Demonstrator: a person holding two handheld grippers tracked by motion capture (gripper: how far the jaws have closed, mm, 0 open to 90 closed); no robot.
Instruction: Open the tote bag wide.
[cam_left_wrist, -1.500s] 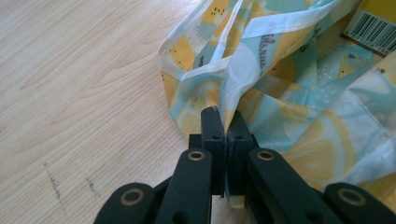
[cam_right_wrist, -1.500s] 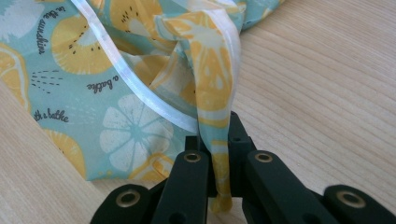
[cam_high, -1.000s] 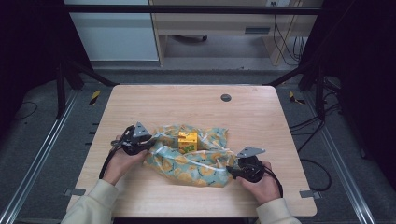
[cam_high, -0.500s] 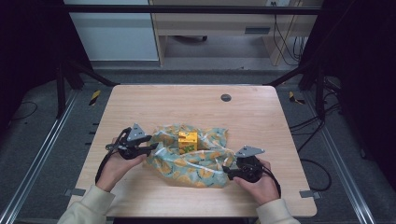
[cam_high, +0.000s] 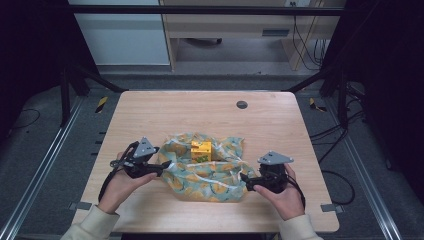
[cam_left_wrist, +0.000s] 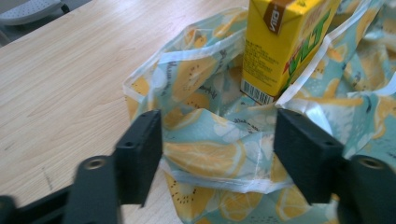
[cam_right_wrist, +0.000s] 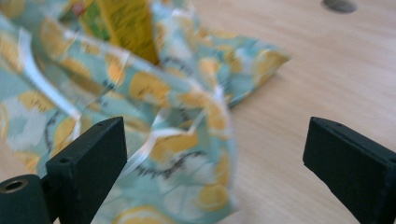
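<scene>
Jaws just opened wide on both my left gripper (cam_high: 161, 168) and right gripper (cam_high: 245, 178), holding nothing; the crumpled teal lemon-print plastic bag (cam_high: 207, 170) lies between them around the upright yellow drink carton (cam_high: 201, 151) on the pale wooden table (cam_high: 165, 110). I'd back away level, snagging no fold.

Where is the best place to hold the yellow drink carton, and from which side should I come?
Probably grip the yellow drink carton near its top, coming from above. It stands upright with the lemon-print bag bunched around its lower part, so only the flat upper sides are free for the fingers.
</scene>
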